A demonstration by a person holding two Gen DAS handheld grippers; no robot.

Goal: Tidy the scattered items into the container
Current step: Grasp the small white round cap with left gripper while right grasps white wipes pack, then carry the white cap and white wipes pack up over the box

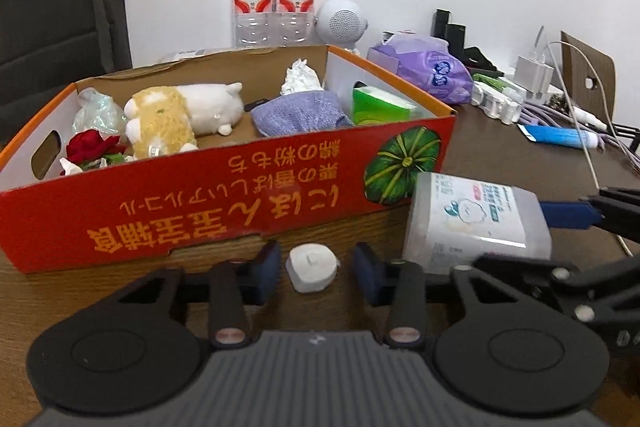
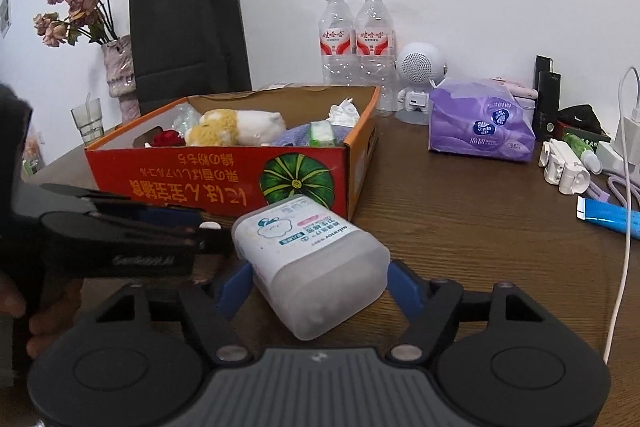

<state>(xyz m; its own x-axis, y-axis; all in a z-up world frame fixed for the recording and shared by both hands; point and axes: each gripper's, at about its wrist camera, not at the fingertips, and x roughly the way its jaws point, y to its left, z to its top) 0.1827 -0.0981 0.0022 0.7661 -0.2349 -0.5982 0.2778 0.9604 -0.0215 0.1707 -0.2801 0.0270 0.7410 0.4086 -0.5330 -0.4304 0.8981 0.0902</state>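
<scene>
An open cardboard box (image 1: pixel 224 211) with a red front stands on the wooden table and holds a plush toy (image 1: pixel 180 115), a purple cloth, a green tissue pack and a red rose. In front of it lies a small white roll (image 1: pixel 312 267), between the fingers of my left gripper (image 1: pixel 316 267). The pads stand a little off it on both sides, so that gripper is open. To the right lies a translucent swab box (image 2: pixel 312 267), with my right gripper (image 2: pixel 320 287) shut on it and a pad against each side. The left gripper (image 2: pixel 196 231) shows at the left in the right wrist view.
Two water bottles (image 2: pixel 356 39), a white robot speaker (image 2: pixel 418 75) and a purple tissue pack (image 2: pixel 480 123) stand behind and right of the box. A blue tube (image 2: pixel 612 219), cables and chargers crowd the right edge. A black paper bag (image 2: pixel 188 31), a flower vase and a glass stand at the back left.
</scene>
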